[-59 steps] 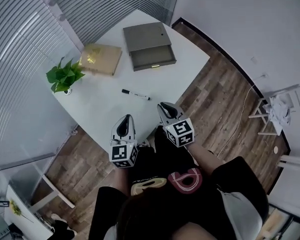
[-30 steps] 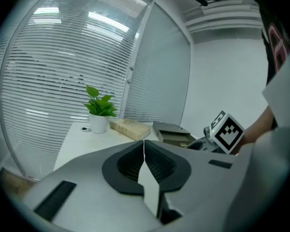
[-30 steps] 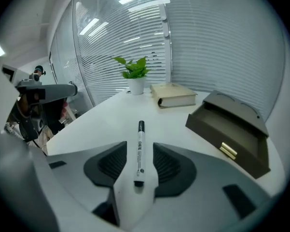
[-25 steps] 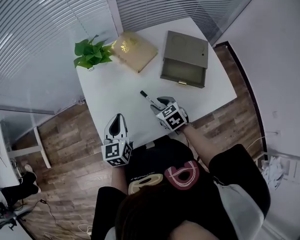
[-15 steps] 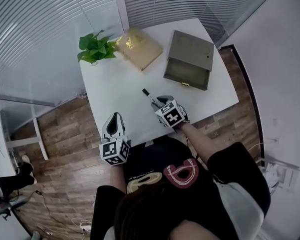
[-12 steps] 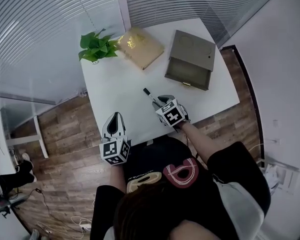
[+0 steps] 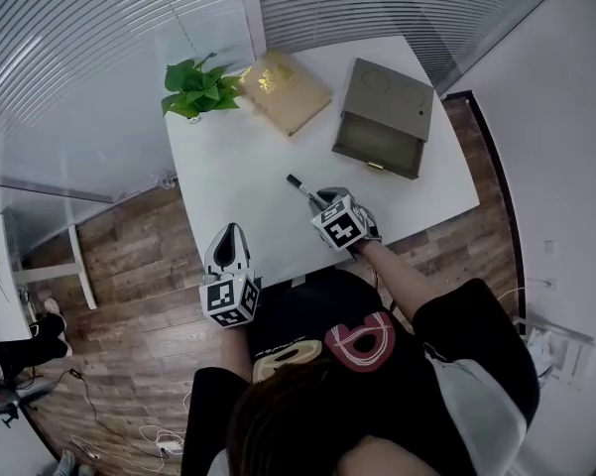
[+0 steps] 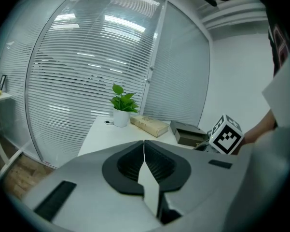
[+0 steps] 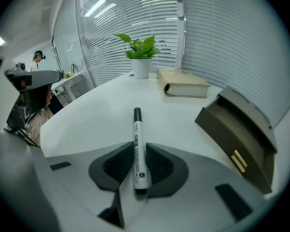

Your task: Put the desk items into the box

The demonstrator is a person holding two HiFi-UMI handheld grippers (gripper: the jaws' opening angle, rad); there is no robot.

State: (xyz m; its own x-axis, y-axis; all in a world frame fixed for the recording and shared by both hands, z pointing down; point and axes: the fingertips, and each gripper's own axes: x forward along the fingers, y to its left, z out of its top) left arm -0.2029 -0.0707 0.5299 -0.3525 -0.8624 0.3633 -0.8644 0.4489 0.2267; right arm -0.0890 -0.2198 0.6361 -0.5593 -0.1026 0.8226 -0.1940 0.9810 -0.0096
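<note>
A black-capped white marker (image 7: 302, 189) lies on the white table (image 7: 238, 167). My right gripper (image 7: 324, 204) is set over its near end. In the right gripper view the marker (image 9: 137, 139) runs between the two pads, and the right gripper (image 9: 140, 149) is closing on it with a sliver of gap left on the right side. The marker still rests on the tabletop. The grey box (image 7: 382, 117) stands open at the far right of the table, its drawer front facing me. My left gripper (image 7: 231, 238) hangs off the table's near edge, jaws shut and empty (image 8: 144, 149).
A tan book (image 7: 283, 92) lies at the back of the table beside a potted green plant (image 7: 200, 87) at the far left corner. In the right gripper view the box (image 9: 241, 129) is to the right, the book (image 9: 183, 88) ahead. Wood floor surrounds the table.
My right gripper has moved from the table's near edge onto the marker's near end. The left gripper has stayed by the table edge.
</note>
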